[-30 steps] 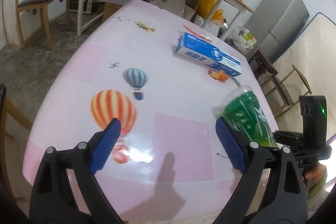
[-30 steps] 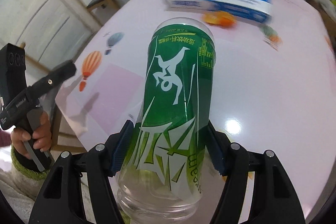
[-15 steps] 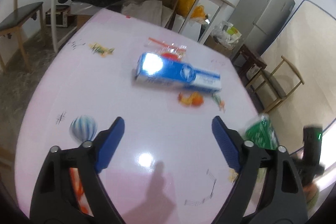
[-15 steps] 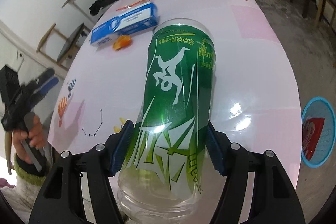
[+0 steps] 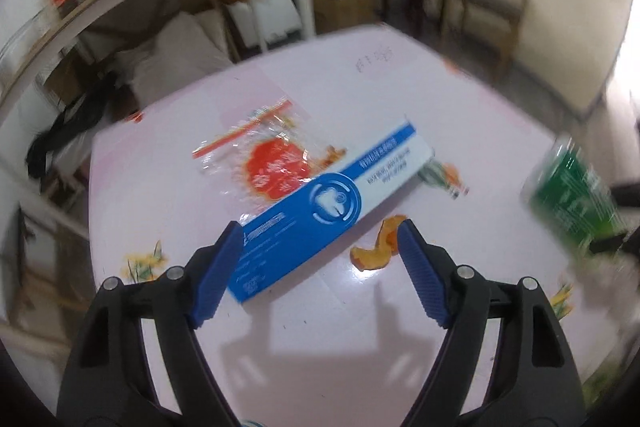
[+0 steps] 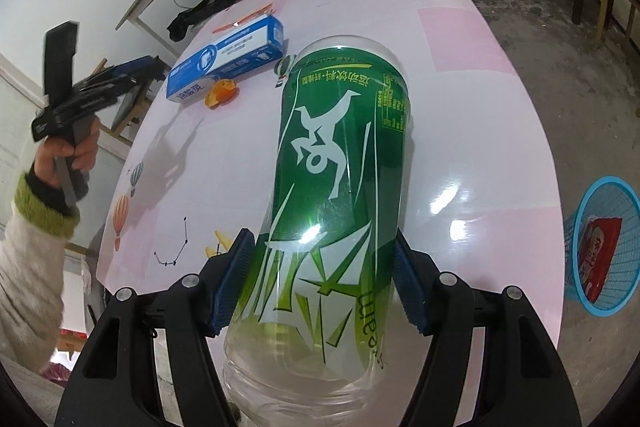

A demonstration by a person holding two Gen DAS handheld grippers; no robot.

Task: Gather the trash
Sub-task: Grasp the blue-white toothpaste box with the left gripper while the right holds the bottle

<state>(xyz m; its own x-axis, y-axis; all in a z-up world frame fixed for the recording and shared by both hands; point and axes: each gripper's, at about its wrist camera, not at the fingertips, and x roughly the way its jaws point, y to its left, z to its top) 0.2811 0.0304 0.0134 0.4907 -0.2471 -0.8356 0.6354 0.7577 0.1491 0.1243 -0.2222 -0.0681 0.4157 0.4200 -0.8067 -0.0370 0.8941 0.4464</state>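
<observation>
Right hand-held gripper (image 6: 320, 287) is clamped on a clear plastic bottle (image 6: 336, 187) with a green label, its pads pressing the lower body on both sides. It looks empty, so it should be light, slick and easy to dent; the grip across the labelled wall seems sound. A blue basket (image 6: 600, 247) stands on the floor beyond the counter's right edge and already holds a red packet.

The left hand-held gripper (image 5: 320, 247) hangs with jaws apart over the near end of a blue toothpaste box (image 5: 336, 203); they have just been closing a little, with nothing pressed between them. That box lies toward the counter's (image 5: 400, 115) far left corner. It is probably light, stiff cardboard that would crush if squeezed hard; across its narrow width is the best hold.

Orange peel (image 5: 378, 251) lies just beside the box under the right jaw and could get pinched along. A crinkled clear wrapper (image 5: 264, 155) lies touching the box's far side.
</observation>
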